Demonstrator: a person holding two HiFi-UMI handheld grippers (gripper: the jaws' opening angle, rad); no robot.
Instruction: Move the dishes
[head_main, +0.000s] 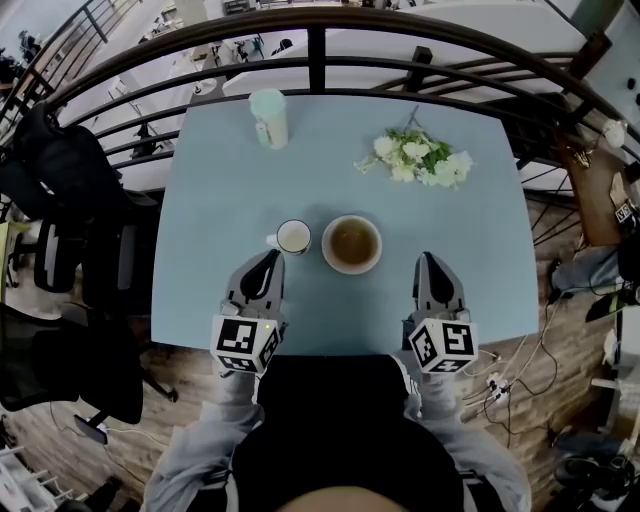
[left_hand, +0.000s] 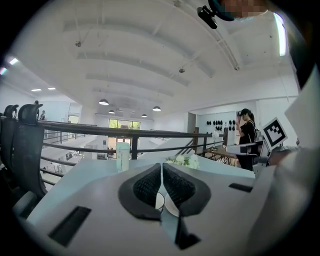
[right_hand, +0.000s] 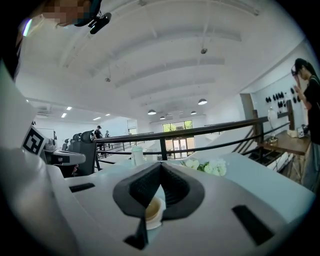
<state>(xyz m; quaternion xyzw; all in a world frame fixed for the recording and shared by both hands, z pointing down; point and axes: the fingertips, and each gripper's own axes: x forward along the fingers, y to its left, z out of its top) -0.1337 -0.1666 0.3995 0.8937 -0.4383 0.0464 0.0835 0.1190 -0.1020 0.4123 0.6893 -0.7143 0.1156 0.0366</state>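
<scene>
The dishes here are a small white ceramic mug (head_main: 293, 237) and a round white bowl with brownish liquid in it (head_main: 351, 244), sitting just beside each other on the pale blue table (head_main: 460, 290). The mug is right ahead of the left tongs (head_main: 270, 256), a touch to their inner side. The bowl is ahead of the gap between the two pairs, with the right tongs (head_main: 430, 258) off to its right.

Both pairs of tongs are closed with nothing in them. The pads meet at the tips in each gripper view, and the dishes only peek through behind them.

Progress-wise, honestly can't call it. Mug and bowl parked mid-table with empty tongs behind them could be dishes waiting to go somewhere or dishes already set down where they belong. Nothing marks a target spot.

Orientation: both stand upright, mouths up. The mug's handle pokes out to the left, away from the bowl. The bowl's round, so no real long axis, but together they line up left-to-right across the table.
</scene>
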